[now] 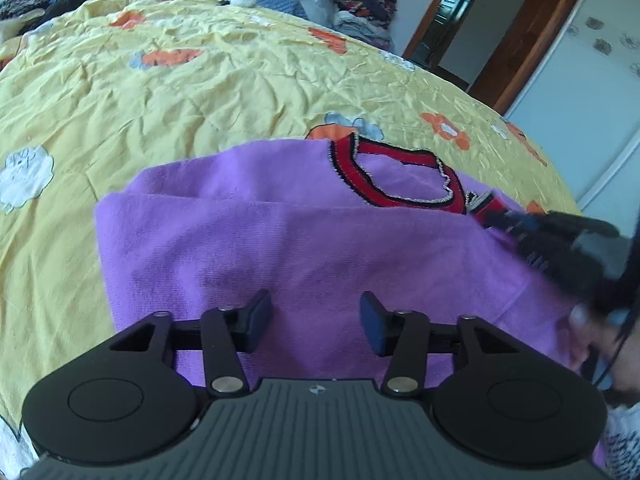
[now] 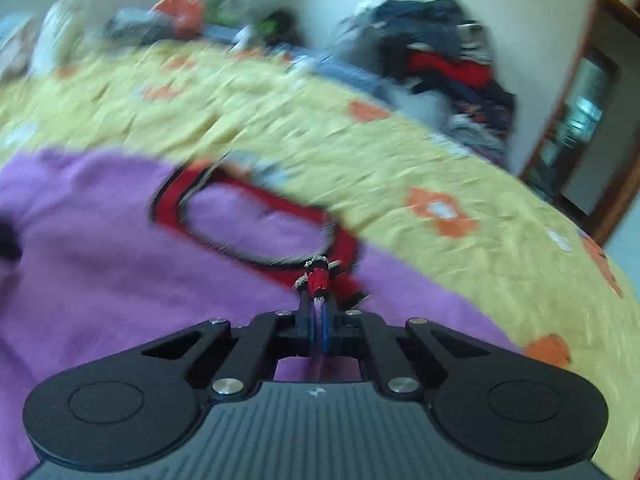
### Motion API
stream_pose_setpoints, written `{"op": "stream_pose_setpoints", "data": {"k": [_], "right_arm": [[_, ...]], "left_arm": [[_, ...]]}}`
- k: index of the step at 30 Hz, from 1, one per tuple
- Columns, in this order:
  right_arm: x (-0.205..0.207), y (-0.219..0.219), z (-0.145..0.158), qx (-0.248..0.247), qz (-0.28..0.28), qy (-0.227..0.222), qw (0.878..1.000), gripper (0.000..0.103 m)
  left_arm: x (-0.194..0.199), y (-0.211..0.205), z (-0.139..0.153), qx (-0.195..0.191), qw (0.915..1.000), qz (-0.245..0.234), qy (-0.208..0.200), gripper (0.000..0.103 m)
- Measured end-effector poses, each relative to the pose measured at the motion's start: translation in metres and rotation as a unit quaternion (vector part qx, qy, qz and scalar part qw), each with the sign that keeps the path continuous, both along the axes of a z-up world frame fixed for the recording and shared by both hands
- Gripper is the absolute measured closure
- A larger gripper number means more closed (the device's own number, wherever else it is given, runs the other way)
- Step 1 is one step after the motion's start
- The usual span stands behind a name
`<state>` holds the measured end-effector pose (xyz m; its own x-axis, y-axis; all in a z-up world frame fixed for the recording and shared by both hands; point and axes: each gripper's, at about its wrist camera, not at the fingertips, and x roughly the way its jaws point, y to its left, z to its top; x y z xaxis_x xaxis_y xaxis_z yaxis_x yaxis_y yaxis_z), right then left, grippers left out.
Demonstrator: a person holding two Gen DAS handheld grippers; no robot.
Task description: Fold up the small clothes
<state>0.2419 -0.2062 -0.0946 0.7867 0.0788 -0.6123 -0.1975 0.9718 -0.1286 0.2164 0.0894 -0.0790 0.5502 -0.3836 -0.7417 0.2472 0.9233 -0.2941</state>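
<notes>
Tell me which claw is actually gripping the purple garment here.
The right claw: its fingers are shut on the purple garment at a red-trimmed edge. The left claw hangs open above it.

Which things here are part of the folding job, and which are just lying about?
In the job:
purple sweater with its red collar
right gripper, shut on the sweater's red cuff
left gripper, open over it

Lying about:
clothes pile
yellow floral bedspread
wooden door frame

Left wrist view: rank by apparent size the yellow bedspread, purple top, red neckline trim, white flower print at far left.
1. yellow bedspread
2. purple top, though it lies nearer the camera, so looks enlarged
3. red neckline trim and white flower print: similar apparent extent, not ranked
</notes>
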Motion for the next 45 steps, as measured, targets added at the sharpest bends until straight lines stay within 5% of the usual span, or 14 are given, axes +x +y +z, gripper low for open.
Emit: {"op": "stream_pose_setpoints", "data": {"k": [3,7,11,13,15,16,26,27,29,34,38,40,43,45], "right_arm": [[-0.017,-0.028,0.015,0.026,-0.035,-0.020,0.999,0.099],[-0.038,-0.067,0.021,0.053,-0.069,-0.018,0.996,0.099],[-0.045,-0.112,-0.008,0.100,-0.122,0.036,0.987,0.098],[-0.056,-0.129,-0.016,0.140,-0.127,0.048,0.981,0.089],[-0.066,-0.152,-0.017,0.208,-0.139,0.046,0.967,0.059],[-0.072,-0.162,-0.013,0.228,-0.143,0.028,0.963,0.056],[-0.025,-0.163,-0.022,0.209,-0.080,0.060,0.973,0.051],[-0.024,-0.159,-0.025,0.199,-0.067,0.060,0.976,0.061],[-0.027,-0.152,-0.023,0.172,-0.067,0.051,0.982,0.098],[-0.048,-0.153,0.010,0.155,-0.065,0.004,0.986,0.098],[-0.034,-0.161,0.005,0.095,-0.093,0.022,0.991,0.098],[-0.018,-0.172,-0.016,0.114,-0.094,0.084,0.985,0.091],[-0.037,-0.174,-0.007,0.113,-0.106,0.042,0.987,0.057],[-0.055,-0.179,0.007,0.132,-0.108,0.006,0.985,0.045]], "left_arm": [[-0.006,-0.005,0.005,-0.001,0.9999,-0.011,-0.005,0.029],[-0.014,-0.011,0.010,0.001,0.9996,-0.026,-0.006,0.020],[-0.018,-0.006,0.009,-0.007,0.9994,-0.027,0.019,0.016],[-0.019,0.000,0.009,-0.004,0.9993,-0.026,0.028,0.016],[-0.022,0.009,0.013,-0.001,0.9994,-0.019,0.029,0.015],[-0.023,0.014,0.016,-0.002,0.9995,-0.015,0.027,0.014],[-0.009,0.031,0.021,-0.030,0.9993,0.013,0.018,0.004],[-0.007,0.028,0.015,-0.026,0.9993,0.009,0.026,0.004],[-0.005,0.024,0.002,-0.007,0.9993,0.008,0.036,0.005],[-0.011,0.018,0.003,0.019,0.9996,-0.008,0.021,0.005],[-0.008,0.014,0.001,0.038,0.9989,-0.013,0.026,0.004],[-0.004,0.011,-0.009,0.057,0.9972,-0.019,0.043,0.004],[-0.012,0.012,-0.009,0.103,0.9941,-0.018,0.026,0.003],[-0.019,0.021,-0.001,0.081,0.9966,-0.012,0.013,0.003]]}}
